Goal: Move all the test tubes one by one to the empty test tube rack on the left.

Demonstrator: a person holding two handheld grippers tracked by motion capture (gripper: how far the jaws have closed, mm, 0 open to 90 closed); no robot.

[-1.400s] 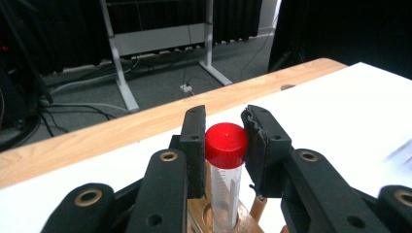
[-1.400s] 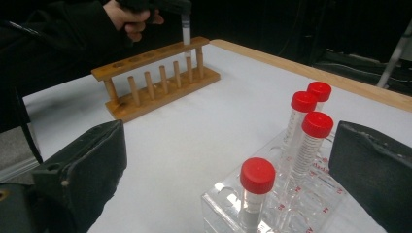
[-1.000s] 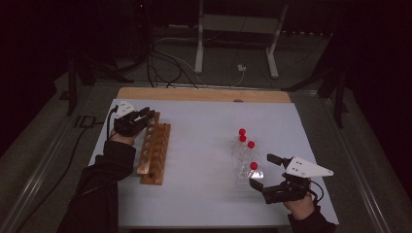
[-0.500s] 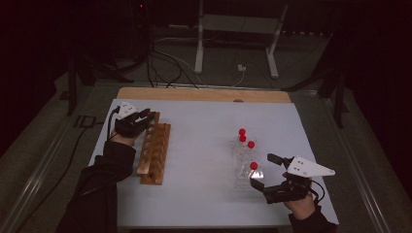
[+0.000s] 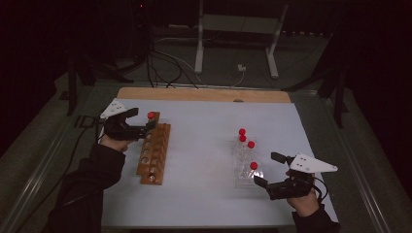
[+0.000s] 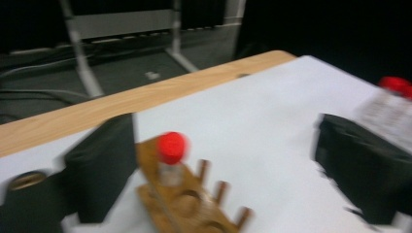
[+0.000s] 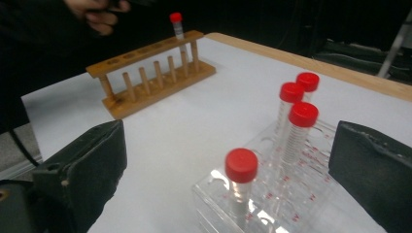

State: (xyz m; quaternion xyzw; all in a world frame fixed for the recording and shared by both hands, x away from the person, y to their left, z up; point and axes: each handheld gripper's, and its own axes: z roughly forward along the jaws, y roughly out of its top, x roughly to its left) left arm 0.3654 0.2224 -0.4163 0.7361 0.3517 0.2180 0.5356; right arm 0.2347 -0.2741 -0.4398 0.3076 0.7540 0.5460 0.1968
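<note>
In the high view, the left claw [image 5: 145, 127] is at the far end of the wooden rack [image 5: 154, 152], on the left part of the counter [image 5: 204, 194]. Its jaws have just been opening and now stand spread on both sides of a red-capped tube [image 5: 150, 116], which is upright in the farthest hole of the rack. The glass of this tube is hard to make out here; mostly the cap is visible. The right claw [image 5: 268, 170] is near the right edge, also spread, just beside the clear rack [image 5: 245, 167], which holds four red-capped tubes. This rack is transparent and its outline is faint against the white surface. The room around the counter is very dark.

In the left gripper view, the picture is blurred by motion. The left claw [image 6: 218, 165] shows two black jaws far apart, and the tube [image 6: 171, 158] stands between them, closer to the left jaw, not pressed by either. The wooden rack [image 6: 194, 204] is cut off at the bottom edge. At the right edge, one red cap and part of the clear rack are half hidden behind the right jaw.

In the right gripper view, the right claw [image 7: 228, 165] is spread wide with nothing pinched. The clear rack [image 7: 262, 204] with four tubes lies between its jaws, its near part cut off. Far left, the wooden rack [image 7: 153, 73] carries the single tube [image 7: 178, 29], and a dark hand above it is partly out of frame.
</note>
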